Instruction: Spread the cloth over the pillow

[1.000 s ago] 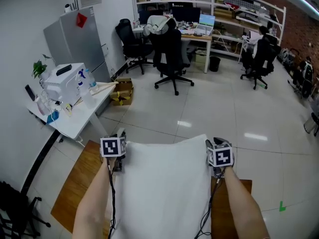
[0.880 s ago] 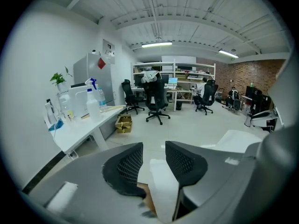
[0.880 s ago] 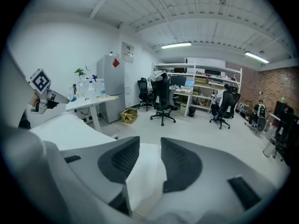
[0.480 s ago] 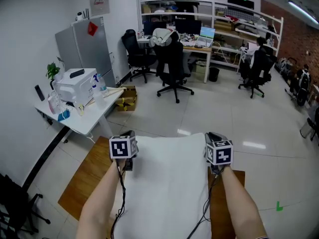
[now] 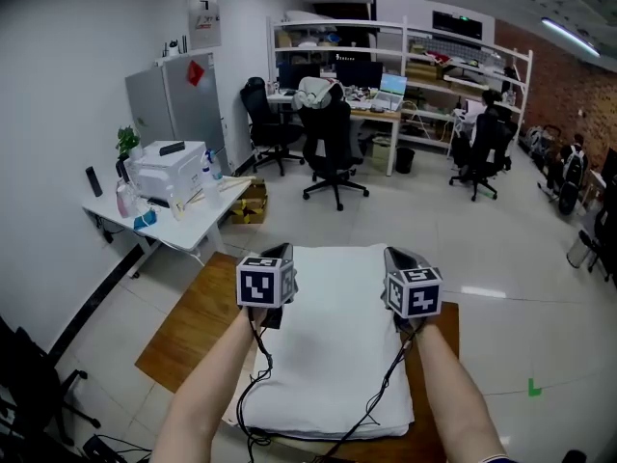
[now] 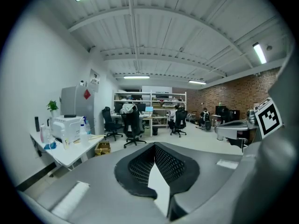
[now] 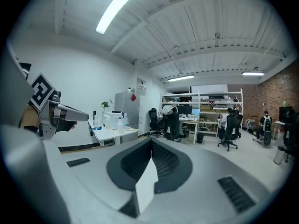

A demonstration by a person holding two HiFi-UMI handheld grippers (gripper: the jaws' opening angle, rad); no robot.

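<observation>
A white cloth [image 5: 333,355] lies spread over a thick white bulk, apparently the pillow [image 5: 328,424], on a wooden table [image 5: 193,326]. My left gripper [image 5: 278,252] and right gripper [image 5: 395,256] are raised side by side over the cloth's far edge. In the left gripper view the jaws [image 6: 155,148] have just been closing, and a white fold of cloth [image 6: 160,190] is pinched between them. The right gripper [image 7: 152,143] has likewise just been closing, and it pinches a white fold [image 7: 145,188]. Each gripper shows in the other's view.
A white desk [image 5: 183,228] with a printer [image 5: 166,170] and bottles stands at the left, with a grey fridge [image 5: 188,104] behind it. Office chairs [image 5: 333,148] and shelving stand further back. A person [image 5: 482,138] sits at the right. Tiled floor [image 5: 501,249] surrounds the table.
Both grippers have risen, and the left one has drawn closer to the right. The cloth now lies lower beneath them, and more of the wooden table shows.
</observation>
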